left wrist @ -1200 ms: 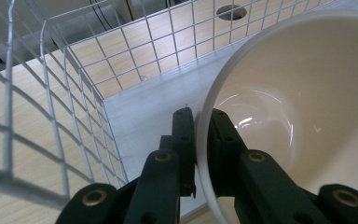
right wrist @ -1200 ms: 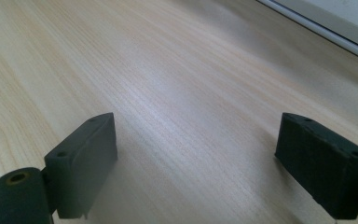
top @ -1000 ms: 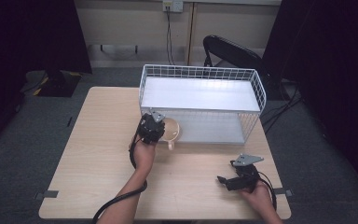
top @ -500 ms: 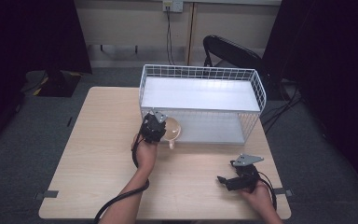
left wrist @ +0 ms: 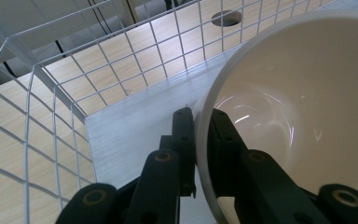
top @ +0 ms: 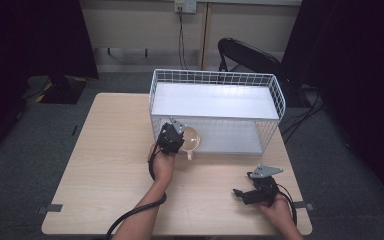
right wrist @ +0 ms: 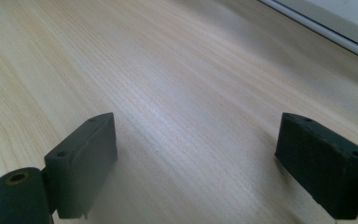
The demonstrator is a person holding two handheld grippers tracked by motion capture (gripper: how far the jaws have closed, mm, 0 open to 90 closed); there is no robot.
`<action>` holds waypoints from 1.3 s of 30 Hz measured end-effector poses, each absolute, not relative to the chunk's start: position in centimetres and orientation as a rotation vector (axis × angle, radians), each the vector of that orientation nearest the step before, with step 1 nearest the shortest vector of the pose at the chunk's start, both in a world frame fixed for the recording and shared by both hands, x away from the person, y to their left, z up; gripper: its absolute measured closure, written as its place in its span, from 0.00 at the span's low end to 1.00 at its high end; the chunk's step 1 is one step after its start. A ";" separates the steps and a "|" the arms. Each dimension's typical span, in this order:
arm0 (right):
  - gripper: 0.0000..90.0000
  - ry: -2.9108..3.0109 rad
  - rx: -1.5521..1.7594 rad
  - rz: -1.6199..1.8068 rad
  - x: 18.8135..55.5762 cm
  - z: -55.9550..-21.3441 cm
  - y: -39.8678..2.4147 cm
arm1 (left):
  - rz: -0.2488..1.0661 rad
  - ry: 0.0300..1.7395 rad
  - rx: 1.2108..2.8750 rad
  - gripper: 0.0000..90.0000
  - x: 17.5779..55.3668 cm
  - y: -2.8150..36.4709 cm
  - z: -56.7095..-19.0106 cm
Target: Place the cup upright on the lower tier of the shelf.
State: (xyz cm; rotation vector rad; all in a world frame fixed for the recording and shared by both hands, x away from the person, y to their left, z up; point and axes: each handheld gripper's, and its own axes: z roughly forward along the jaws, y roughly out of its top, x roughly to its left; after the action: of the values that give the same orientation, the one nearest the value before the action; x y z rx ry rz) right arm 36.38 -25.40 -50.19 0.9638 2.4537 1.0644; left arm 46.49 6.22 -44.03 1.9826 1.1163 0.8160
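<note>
My left gripper (top: pixel 176 137) is shut on the rim of a white cup (top: pixel 192 140), one jaw inside and one outside the wall. In the left gripper view the cup (left wrist: pixel 303 107) lies tilted at the front opening of the white wire rack (top: pixel 215 107), over its lower shelf (left wrist: pixel 135 140). The cup's handle points toward the person. My right gripper (top: pixel 241 194) rests low on the wooden table (top: pixel 110 165) near the front right. Its jaws stand wide apart over bare wood (right wrist: pixel 196 135), with nothing between them.
The two-level wire rack takes up the back middle and right of the table. A black chair (top: pixel 250 55) stands behind it, and cables run along the floor. Each gripper trails a black cable toward the table's front edge.
My left gripper has carried the cup a little to the right and toward the rack's lower opening. The right gripper has stayed where it was.
</note>
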 end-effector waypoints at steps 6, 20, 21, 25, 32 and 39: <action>0.13 2.454 0.963 1.066 36.4 -50.2 -25.4 | 0.832 1.110 1.990 0.92 46.4 6.0 -44.2; 0.13 2.454 0.961 1.066 36.4 -50.2 -25.4 | 0.845 1.120 1.961 0.92 46.5 5.9 -44.5; 0.13 2.454 0.959 1.065 36.4 -50.2 -25.4 | 0.844 1.121 1.960 0.92 46.5 5.9 -44.5; 0.13 2.454 0.959 1.066 36.4 -50.2 -25.4 | 0.840 1.127 1.948 0.91 46.4 6.0 -44.6; 0.13 2.454 0.959 1.065 36.4 -50.2 -25.4 | 0.841 1.140 1.942 0.84 46.5 6.1 -44.7; 0.13 2.454 0.959 1.065 36.4 -50.2 -25.4 | 0.847 1.134 1.927 0.74 46.6 6.4 -44.7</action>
State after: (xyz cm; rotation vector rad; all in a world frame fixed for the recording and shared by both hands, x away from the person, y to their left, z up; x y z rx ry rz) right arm 36.35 -25.43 -50.20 0.9588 2.4545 1.0653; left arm 46.55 6.41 -44.66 1.9275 1.1338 0.8471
